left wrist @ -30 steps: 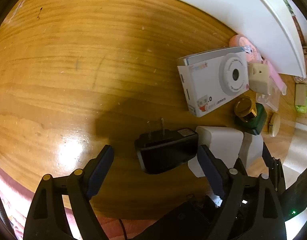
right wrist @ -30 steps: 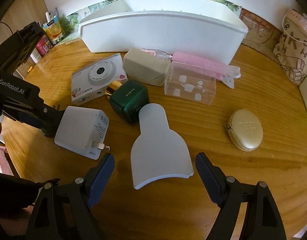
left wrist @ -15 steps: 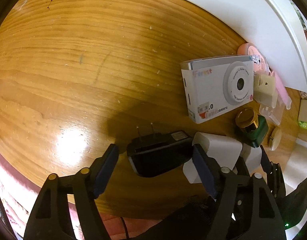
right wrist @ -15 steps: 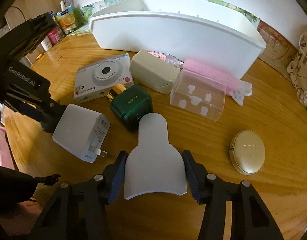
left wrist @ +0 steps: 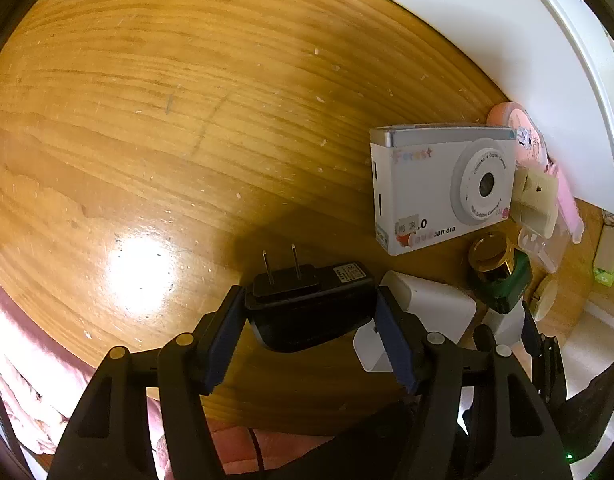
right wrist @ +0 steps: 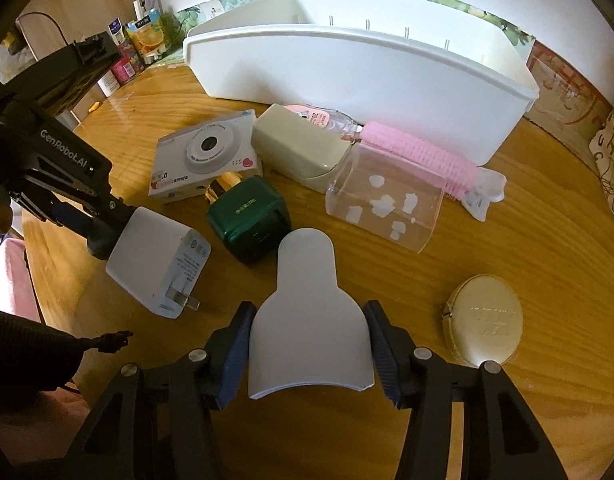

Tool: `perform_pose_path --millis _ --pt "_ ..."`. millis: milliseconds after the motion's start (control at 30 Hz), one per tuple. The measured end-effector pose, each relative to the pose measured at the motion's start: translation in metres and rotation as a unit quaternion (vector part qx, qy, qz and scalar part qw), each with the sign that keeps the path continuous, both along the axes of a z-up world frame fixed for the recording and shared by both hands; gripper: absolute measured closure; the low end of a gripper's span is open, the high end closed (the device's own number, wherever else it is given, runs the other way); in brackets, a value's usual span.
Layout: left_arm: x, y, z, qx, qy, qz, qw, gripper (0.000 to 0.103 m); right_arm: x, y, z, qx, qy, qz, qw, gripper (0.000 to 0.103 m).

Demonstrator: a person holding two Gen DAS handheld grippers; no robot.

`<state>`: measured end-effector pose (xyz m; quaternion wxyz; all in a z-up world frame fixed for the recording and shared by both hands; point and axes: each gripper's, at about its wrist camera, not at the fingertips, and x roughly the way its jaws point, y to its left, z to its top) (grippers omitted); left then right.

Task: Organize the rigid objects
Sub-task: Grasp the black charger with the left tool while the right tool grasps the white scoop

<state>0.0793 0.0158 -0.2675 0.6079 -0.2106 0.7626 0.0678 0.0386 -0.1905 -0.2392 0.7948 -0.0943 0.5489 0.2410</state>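
Both tools closed: left [left wrist: 309, 334] clamps one black charger [left wrist: 311, 308], right [right wrist: 307, 350] one white scoop [right wrist: 307, 320] (two chargers total).

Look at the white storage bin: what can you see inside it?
Only the white storage bin and its far inner wall, bearing thin vertical marks, show in the right wrist view. The front wall hides its floor, so any contents cannot be seen.

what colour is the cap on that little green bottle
Gold, shiny; the bottle cap on the green bottle shows best in the left wrist view.
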Motion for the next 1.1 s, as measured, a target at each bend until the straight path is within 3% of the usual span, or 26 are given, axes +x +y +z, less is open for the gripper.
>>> perform_pose_path --millis 600,1100 --pt "-0.013 0.044 0.007 0.006 -0.01 -0.007 0.9999 0.036 -0.001 0.005 0.025 -0.001 -0.009 0.0 1.0 0.048" --pt "0.002 0.085 0.047 0.047 -0.062 -0.054 0.9955 0.036 -0.004 0.012 0.078 0.033 -0.08 -0.049 0.995 0.048"
